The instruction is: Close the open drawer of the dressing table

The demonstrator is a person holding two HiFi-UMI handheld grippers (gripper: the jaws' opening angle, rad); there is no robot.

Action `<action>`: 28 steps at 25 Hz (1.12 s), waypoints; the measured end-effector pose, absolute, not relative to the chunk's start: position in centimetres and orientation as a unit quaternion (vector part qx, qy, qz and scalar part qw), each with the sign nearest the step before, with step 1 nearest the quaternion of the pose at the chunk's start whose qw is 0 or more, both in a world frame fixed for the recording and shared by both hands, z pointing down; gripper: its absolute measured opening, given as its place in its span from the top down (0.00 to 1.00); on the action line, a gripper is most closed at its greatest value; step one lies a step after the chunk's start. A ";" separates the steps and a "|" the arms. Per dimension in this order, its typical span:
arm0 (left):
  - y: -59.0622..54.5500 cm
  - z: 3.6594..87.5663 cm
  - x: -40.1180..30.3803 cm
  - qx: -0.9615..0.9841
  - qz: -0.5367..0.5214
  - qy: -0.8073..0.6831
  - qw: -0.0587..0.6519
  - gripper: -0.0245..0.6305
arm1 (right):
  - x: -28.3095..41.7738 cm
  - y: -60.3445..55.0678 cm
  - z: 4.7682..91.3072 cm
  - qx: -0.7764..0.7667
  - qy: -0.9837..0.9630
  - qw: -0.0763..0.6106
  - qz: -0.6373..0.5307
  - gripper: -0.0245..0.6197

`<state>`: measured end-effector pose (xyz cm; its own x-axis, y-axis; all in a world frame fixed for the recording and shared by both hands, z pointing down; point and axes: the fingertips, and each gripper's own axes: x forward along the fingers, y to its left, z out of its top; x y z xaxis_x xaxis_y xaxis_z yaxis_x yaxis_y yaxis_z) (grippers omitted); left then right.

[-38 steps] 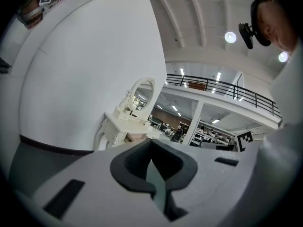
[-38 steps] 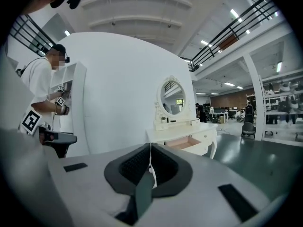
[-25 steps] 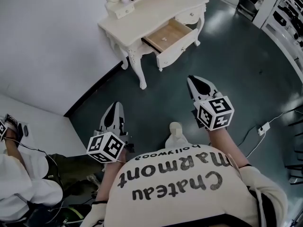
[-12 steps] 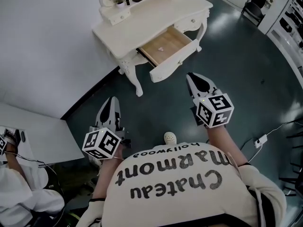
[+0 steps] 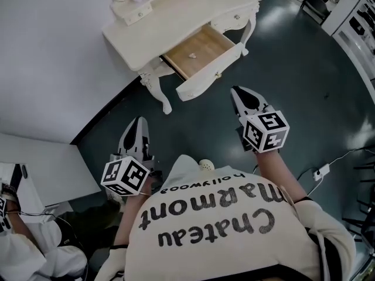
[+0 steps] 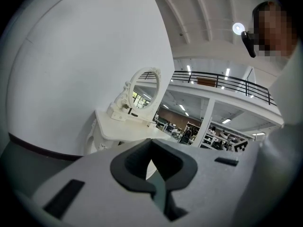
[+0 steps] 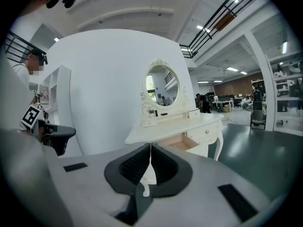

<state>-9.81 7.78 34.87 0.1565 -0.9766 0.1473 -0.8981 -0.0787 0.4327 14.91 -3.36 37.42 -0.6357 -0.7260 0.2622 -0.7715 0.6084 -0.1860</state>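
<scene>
**Head view:** The drawer [image 5: 198,52] is standing pulled out of the dressing table [image 5: 176,10]. Its front panel [image 5: 206,78] is facing the person, and its sliding axis is running back into the table. The right gripper [image 5: 239,93] is lying nearer that panel than the left gripper [image 5: 138,125].

**Left gripper view:** The jaws are pressing together, holding nothing. The dressing table is showing ahead. The drawer is probably hidden behind the jaws.

**Right gripper view:** The jaws are meeting, empty. The drawer is lying directly ahead, slightly right of the jaw line.
</scene>
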 end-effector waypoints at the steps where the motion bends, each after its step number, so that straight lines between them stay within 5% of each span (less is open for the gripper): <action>1: 7.6 35.4 -9.9 0.727 -0.088 -0.643 0.223 0.95 | 14.8 -3.6 38.1 0.419 -0.892 0.085 0.148 0.92; 21: 1.2 38.4 -15.9 0.691 -0.064 -0.678 0.241 0.95 | 13.4 -10.0 52.1 0.438 -0.845 0.186 0.246 0.91; 24: 0.8 39.2 -16.2 0.686 -0.055 -0.681 0.250 0.95 | 14.2 -10.9 54.8 0.436 -0.836 0.209 0.260 0.75; 28: 0.5 39.8 -16.8 0.678 -0.051 -0.686 0.260 0.95 | 14.6 -12.0 56.7 0.432 -0.830 0.229 0.269 0.74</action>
